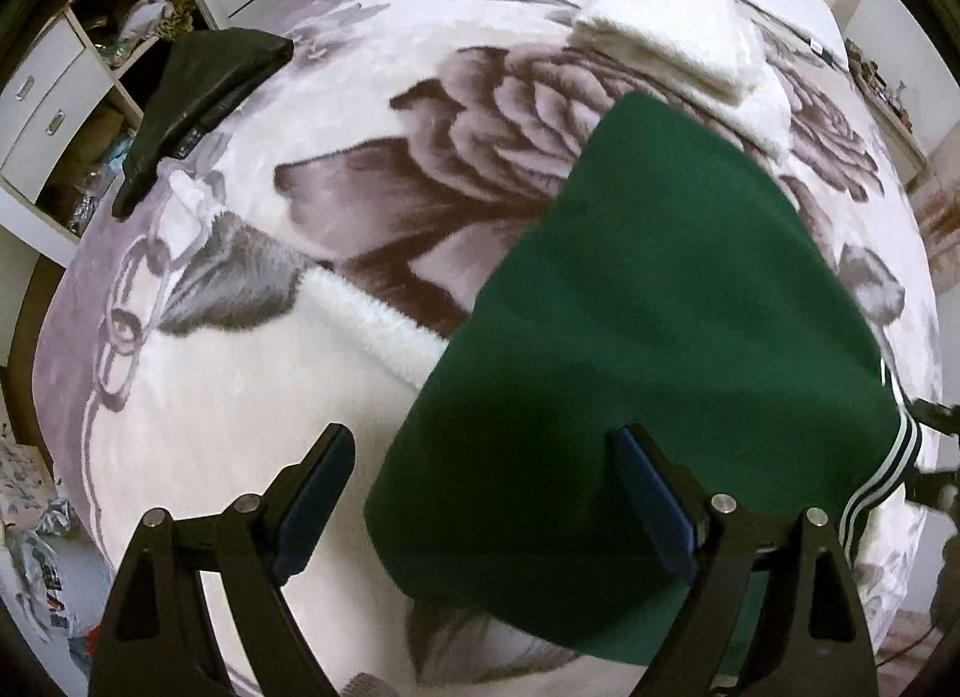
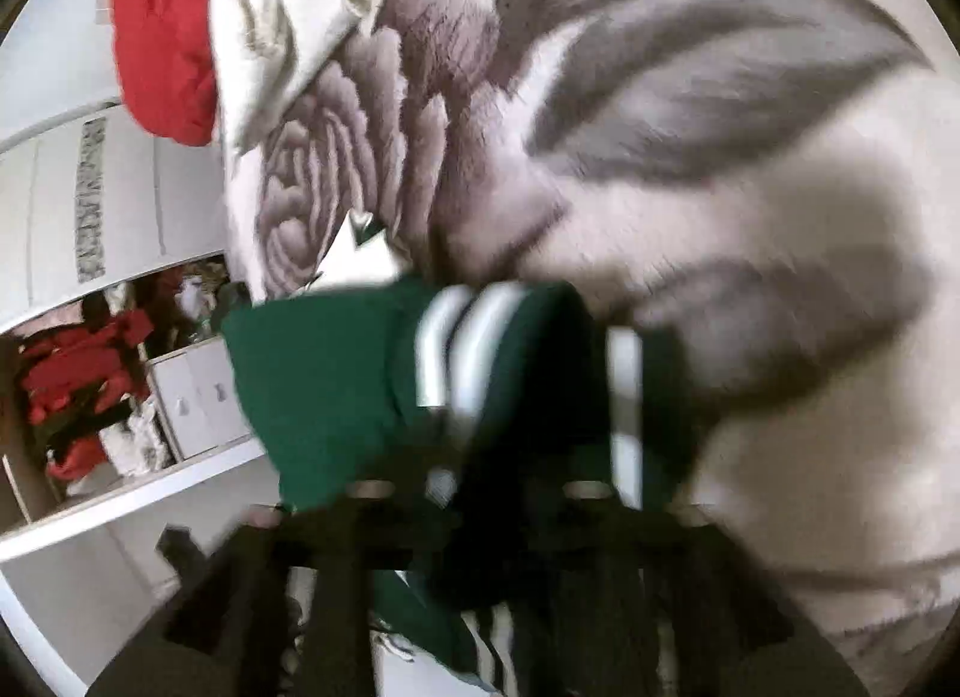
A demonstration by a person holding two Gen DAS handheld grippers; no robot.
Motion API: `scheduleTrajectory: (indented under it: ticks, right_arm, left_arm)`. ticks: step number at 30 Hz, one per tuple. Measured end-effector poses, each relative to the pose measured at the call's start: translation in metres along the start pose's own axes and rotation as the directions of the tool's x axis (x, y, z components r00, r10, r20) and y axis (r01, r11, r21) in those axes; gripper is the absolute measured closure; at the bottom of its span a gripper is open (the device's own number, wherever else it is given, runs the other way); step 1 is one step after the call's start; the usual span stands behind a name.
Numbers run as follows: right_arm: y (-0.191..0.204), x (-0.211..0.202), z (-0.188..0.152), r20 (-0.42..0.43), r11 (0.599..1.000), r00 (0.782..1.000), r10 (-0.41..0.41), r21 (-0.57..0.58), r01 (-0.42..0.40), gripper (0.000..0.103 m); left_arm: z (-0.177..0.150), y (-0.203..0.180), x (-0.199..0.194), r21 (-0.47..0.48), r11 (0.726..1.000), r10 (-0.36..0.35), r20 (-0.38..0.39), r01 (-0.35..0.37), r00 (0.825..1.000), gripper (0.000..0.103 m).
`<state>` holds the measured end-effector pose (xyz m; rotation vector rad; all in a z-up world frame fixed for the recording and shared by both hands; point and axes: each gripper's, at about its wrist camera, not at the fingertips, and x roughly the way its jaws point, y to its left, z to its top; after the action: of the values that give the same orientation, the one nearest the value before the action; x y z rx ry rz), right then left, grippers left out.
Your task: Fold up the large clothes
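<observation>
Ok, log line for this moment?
left gripper open over green garment | right gripper at its striped edge, grip blurred | resting on floral blanket

A bedroom in a home is shown. A bed is covered by a plush blanket (image 1: 252,397) printed with large flowers. White cupboards with drawers (image 1: 42,96) and open shelves stuffed with clothes (image 2: 78,391) are seen beside it. Folded garments are laid on the bed.

Left claw (image 1: 486,493) spread wide, pointing steeply down; right claw (image 2: 474,493) blurred (state unclear).
</observation>
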<state>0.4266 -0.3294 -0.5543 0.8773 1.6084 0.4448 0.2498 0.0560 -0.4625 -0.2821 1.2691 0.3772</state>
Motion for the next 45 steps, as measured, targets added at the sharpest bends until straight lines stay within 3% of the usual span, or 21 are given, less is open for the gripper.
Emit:
scheduleTrajectory:
  ticks: [1,2,5,8,9,10,11,13,15,16,17,19,24,28,29,32,34,35,37,45]
  right_arm:
    - [-0.011,-0.005,-0.005,0.02,1.0,1.0,0.008,0.019,-0.009,0.023]
    - [-0.027,-0.006,-0.011,0.018,0.998,0.999,0.04,0.045,-0.04,0.022]
    - [-0.069,0.021,-0.02,-0.066,0.985,0.991,0.113,0.136,-0.104,0.022]
    - [-0.079,0.052,-0.017,-0.114,0.983,0.989,0.097,0.165,-0.077,0.024]
    - [-0.075,0.057,-0.018,-0.084,0.977,0.987,0.135,0.175,-0.119,0.034]
    - [-0.067,0.059,-0.019,-0.073,0.974,0.984,0.164,0.172,-0.149,0.069]
    - [-0.056,0.055,-0.019,-0.044,0.979,0.988,0.15,0.147,-0.142,0.079]
    - [-0.024,0.034,-0.02,0.048,0.984,0.984,0.173,0.036,-0.175,0.087]
    - [-0.007,0.017,-0.015,0.116,0.991,0.985,0.129,-0.061,-0.123,0.088]
    - [-0.007,0.018,-0.01,0.126,0.996,0.991,0.047,-0.083,-0.037,0.088]
    - [-0.013,0.025,-0.005,0.086,0.997,0.996,-0.024,-0.076,0.03,0.084]
    - [-0.03,0.033,-0.003,-0.031,0.997,0.997,-0.071,0.017,0.072,0.077]
    - [-0.038,-0.013,-0.042,0.02,0.996,0.999,0.048,0.073,-0.049,0.076]
    - [-0.037,-0.002,-0.092,-0.075,0.974,0.98,0.186,0.147,-0.174,0.049]
    - [-0.037,0.012,-0.103,-0.12,0.975,0.977,0.174,0.157,-0.154,0.044]
    - [-0.039,0.051,-0.117,-0.204,0.987,0.975,0.091,0.152,-0.061,0.042]
    - [-0.032,0.064,-0.119,-0.205,0.984,0.973,0.111,0.158,-0.079,0.048]
    - [-0.022,0.063,-0.12,-0.185,0.988,0.976,0.111,0.126,-0.088,0.071]
    - [-0.007,0.054,-0.124,-0.157,0.996,0.985,0.075,0.068,-0.065,0.081]
    - [0.036,-0.032,-0.13,0.046,1.0,0.999,-0.017,-0.019,0.018,0.085]
  left_arm:
    - [-0.002,0.0,0.002,0.0,1.0,-0.003,-0.007,0.003,1.0,0.014]
    - [-0.004,0.0,0.006,-0.002,1.0,-0.004,-0.017,0.004,1.0,0.014]
    - [-0.007,0.0,0.014,-0.017,1.0,-0.014,-0.039,0.014,0.999,0.014]
    - [-0.006,-0.001,0.013,-0.022,1.0,-0.017,-0.038,0.016,0.999,0.014]
    - [-0.005,-0.001,0.013,-0.022,1.0,-0.015,-0.037,0.014,0.999,0.014]
    - [-0.005,-0.001,0.011,-0.024,1.0,-0.016,-0.037,0.015,0.999,0.014]
    - [-0.004,-0.001,0.01,-0.027,0.999,-0.022,-0.034,0.021,0.999,0.014]
    - [-0.003,-0.001,0.007,-0.025,0.999,-0.026,-0.029,0.025,0.999,0.014]
    - [-0.003,-0.002,0.005,-0.019,0.999,-0.027,-0.023,0.026,0.999,0.014]
    - [-0.003,-0.003,0.005,-0.013,1.0,-0.023,-0.024,0.023,0.999,0.014]
    - [-0.003,-0.003,0.004,-0.008,1.0,-0.019,-0.029,0.019,0.999,0.014]
    - [-0.004,-0.002,0.001,-0.009,1.0,-0.018,-0.028,0.017,0.999,0.014]
    - [-0.014,0.014,-0.008,-0.059,0.998,-0.005,-0.022,0.004,1.0,0.014]
    - [-0.031,0.029,-0.003,-0.101,0.995,0.002,-0.07,-0.009,0.998,0.014]
    - [-0.035,0.03,-0.003,-0.107,0.994,0.003,-0.076,-0.011,0.997,0.014]
    - [-0.04,0.03,-0.005,-0.104,0.994,0.01,-0.08,-0.018,0.997,0.014]
    - [-0.041,0.029,-0.01,-0.098,0.995,0.014,-0.067,-0.021,0.998,0.014]
    - [-0.041,0.028,-0.014,-0.096,0.995,0.017,-0.054,-0.023,0.998,0.014]
    - [-0.04,0.026,-0.018,-0.085,0.996,0.027,-0.039,-0.03,0.999,0.014]
    - [-0.03,0.014,-0.024,-0.05,0.998,0.03,0.002,-0.03,1.0,0.014]
